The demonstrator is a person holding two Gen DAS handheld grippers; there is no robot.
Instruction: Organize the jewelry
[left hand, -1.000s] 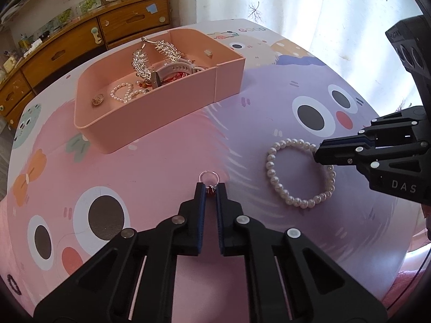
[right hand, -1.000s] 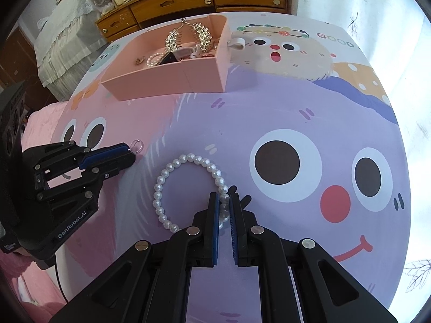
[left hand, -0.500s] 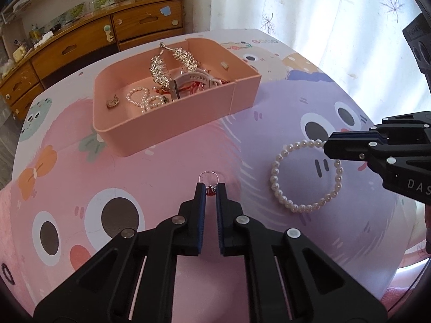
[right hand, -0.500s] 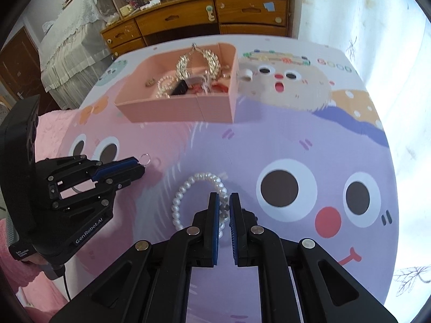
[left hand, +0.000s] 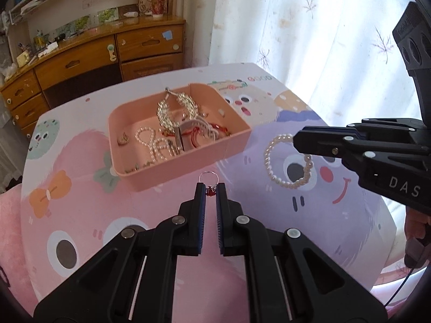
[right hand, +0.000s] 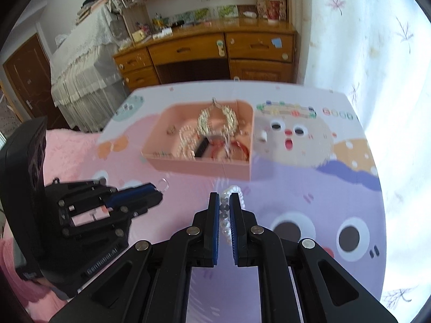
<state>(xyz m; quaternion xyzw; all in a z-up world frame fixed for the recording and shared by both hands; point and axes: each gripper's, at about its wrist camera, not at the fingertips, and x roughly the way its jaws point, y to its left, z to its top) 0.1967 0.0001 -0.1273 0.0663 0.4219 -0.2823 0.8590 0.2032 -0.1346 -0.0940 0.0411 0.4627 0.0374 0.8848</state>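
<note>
Left claw [left hand: 210, 191] clamped on a small silver ring with a red stone [left hand: 208, 181], hoop standing just past the fingertips, clear of the surface. Dead ahead at 12 o'clock from that claw, and near: the shallow pink plastic tray [left hand: 188, 161], long axis running from about 8 o'clock to 2 o'clock across the left wrist view, near wall facing the fingertips. Already inside: a silver leaf-shaped headpiece [left hand: 172, 110], a short string of pearls [left hand: 155, 145] and other pieces too tangled to sort out.

Right claw [right hand: 223, 202] clamped on a white pearl bracelet [left hand: 288, 158], loop hanging free below the fingers. From the right wrist view, same tray [right hand: 202, 165] at roughly 11 o'clock, open side up, a little farther off than from the left.

Judged from this: left claw nearer and better lined up, needing only a short push forward over the near wall before letting go; right claw needing a swing toward 11 o'clock, best kept apart from the left on the way in.
</note>
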